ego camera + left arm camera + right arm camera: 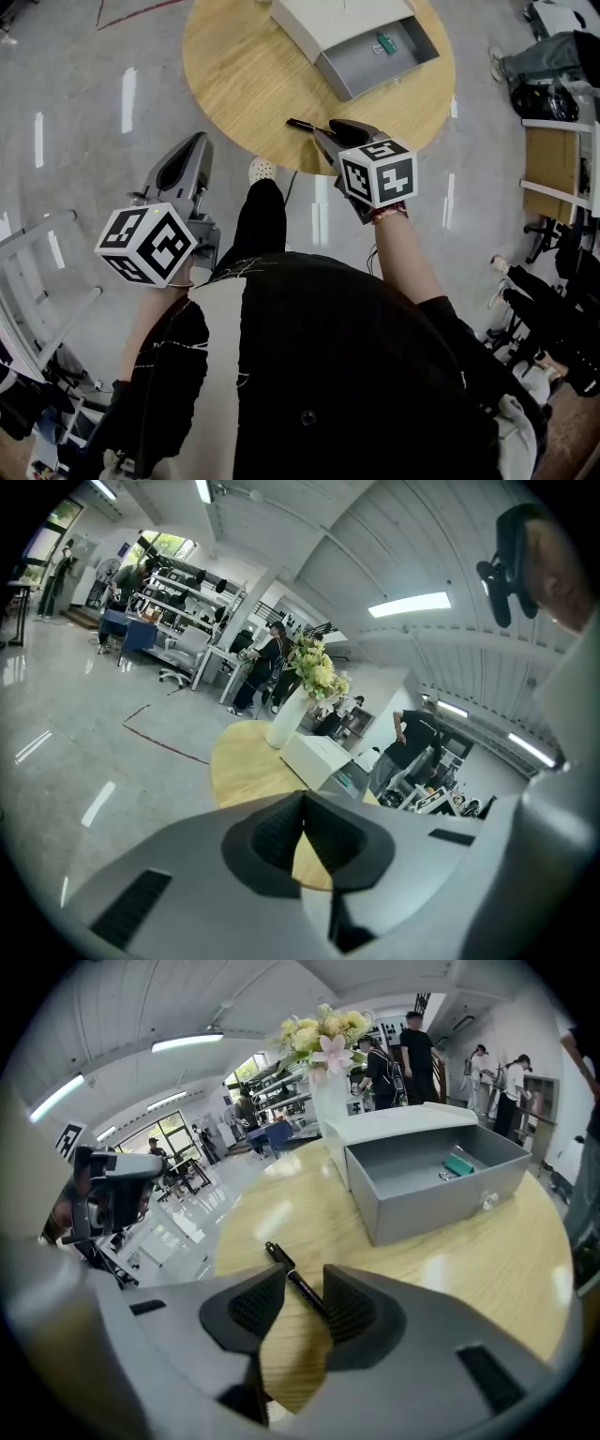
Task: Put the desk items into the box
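My right gripper hangs over the round table with its fingers spread apart. The black pen lies on the wood between them, nearer the finger at the right of the right gripper view, and neither pad presses on it. Beyond the fingertips stands the white box, its grey drawer pulled out with a green clip inside. My left gripper hangs short of the table, fingertips closed together on nothing.
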Motion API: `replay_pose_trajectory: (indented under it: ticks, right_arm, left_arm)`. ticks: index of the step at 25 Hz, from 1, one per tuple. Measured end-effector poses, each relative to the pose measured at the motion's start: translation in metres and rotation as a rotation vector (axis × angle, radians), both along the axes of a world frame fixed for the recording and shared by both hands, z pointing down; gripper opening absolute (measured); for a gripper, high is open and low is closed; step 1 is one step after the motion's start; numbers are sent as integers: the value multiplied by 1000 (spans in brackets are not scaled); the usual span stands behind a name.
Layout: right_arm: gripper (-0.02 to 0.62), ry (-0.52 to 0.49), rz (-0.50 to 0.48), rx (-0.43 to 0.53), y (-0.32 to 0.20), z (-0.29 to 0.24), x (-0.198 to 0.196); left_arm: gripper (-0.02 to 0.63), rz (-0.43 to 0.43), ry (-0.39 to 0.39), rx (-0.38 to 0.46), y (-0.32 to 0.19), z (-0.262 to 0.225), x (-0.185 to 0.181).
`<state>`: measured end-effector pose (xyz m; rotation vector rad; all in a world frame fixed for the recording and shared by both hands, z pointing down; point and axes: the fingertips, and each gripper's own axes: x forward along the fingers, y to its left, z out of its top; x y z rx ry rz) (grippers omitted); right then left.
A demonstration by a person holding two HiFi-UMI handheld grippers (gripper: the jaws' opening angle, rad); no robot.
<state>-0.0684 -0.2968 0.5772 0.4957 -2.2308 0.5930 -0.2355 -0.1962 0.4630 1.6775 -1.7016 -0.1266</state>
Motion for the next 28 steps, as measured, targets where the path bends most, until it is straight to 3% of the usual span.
replay_pose_trajectory:
  ticks: [21, 28]
  right_arm:
    - [132, 209, -226, 126, 11, 12, 3]
    - [133, 237, -264, 130, 12, 12, 0]
  left_arm:
    - [9, 11, 9, 13, -1, -1, 3]
    - [9, -1, 13, 2, 4, 3, 2]
